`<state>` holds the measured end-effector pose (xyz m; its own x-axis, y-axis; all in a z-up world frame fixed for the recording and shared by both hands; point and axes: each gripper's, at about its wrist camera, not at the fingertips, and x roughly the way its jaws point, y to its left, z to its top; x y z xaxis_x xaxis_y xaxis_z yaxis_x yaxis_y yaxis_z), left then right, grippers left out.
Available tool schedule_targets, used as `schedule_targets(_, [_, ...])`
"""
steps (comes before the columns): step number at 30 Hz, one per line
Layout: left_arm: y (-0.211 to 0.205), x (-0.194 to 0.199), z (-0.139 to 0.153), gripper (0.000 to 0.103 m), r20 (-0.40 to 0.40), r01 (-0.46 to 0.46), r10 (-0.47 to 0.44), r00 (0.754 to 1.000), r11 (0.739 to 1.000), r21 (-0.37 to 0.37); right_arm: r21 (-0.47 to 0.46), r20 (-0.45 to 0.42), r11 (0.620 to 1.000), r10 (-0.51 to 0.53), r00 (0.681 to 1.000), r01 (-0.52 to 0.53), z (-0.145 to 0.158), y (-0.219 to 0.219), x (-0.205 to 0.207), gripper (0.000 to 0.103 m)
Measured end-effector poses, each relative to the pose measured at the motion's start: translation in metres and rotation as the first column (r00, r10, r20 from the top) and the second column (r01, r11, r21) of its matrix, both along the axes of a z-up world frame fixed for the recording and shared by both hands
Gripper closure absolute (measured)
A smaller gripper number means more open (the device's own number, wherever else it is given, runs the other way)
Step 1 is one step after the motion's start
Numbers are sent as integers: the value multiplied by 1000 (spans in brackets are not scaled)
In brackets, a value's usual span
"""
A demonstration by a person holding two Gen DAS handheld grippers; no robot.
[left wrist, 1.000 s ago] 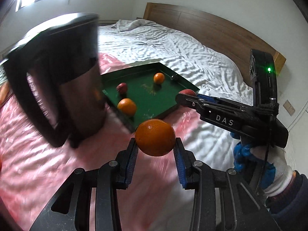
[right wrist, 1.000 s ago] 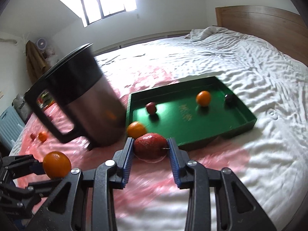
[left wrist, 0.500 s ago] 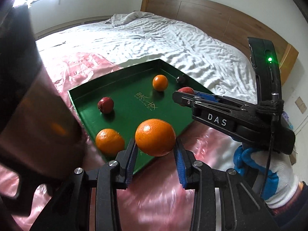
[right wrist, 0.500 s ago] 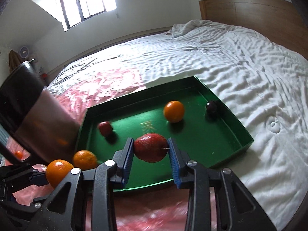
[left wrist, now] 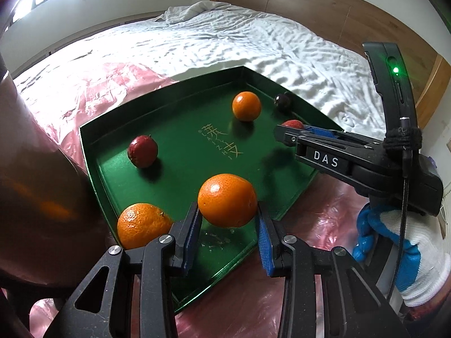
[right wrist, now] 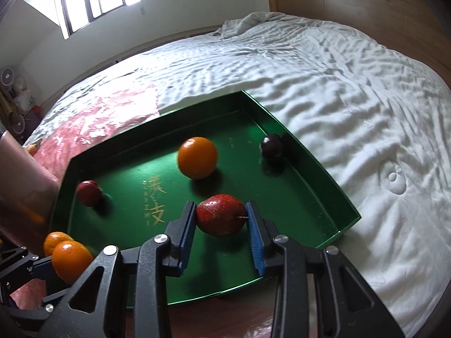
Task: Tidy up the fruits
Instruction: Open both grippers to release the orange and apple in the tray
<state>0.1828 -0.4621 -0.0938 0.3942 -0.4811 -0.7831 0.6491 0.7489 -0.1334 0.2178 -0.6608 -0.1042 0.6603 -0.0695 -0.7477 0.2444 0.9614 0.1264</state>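
My left gripper [left wrist: 227, 222] is shut on an orange [left wrist: 227, 200] and holds it above the near corner of the green tray [left wrist: 180, 95]. My right gripper [right wrist: 221, 219] is shut on a red apple [right wrist: 220, 218] above the tray's near side [right wrist: 332, 194]; it also shows in the left wrist view [left wrist: 293, 131]. In the tray lie an orange [left wrist: 246, 106], a small red fruit [left wrist: 142, 151], a dark plum [left wrist: 282, 101] and another orange [left wrist: 142, 224] at the near left corner.
A large steel kettle [left wrist: 33, 191] stands close on the left, beside the tray. The tray sits on a bed with a white quilt [right wrist: 352, 84] and a pink plastic sheet [left wrist: 84, 84]. A wooden headboard [right wrist: 366, 8] is at the back.
Both grippers have moved forward over the tray with their fruit still held. The kettle has slid to the left edge of both views.
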Motion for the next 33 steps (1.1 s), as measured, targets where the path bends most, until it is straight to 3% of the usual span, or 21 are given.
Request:
schedule_targets(14, [-4,5,-9,69,-18,-19,19,1000,999,38,-25,-40,1000,-11,999,10,-2,1,1,36])
schedule_targets(15, [-4,5,-9,69,-19,-18,19,1000,999,40,-26,-45,1000,-11,999,10,-2,1,1,33])
schedule_targets(17, [-7,5,-9,69,-25,-17,18,1000,999,50,-41,-67,999,-15,998,12,-2,1,1,17])
schedule_targets(21, [-7,4,-6,66,-24,-25,26,999,998,57,-44,-68,999,-21,997,18,4,2,-6,15])
schedule_targets(25, [-3,-2,5,64,13,-34,34,999,998,57,-49,-45,998,-38,998,36,21,0,-17,0])
schedule_targets(33, [18,-28,41,60,82,-20,20,996,1000,-1,-34,20,997,-65,998,65,57,3,-45,0])
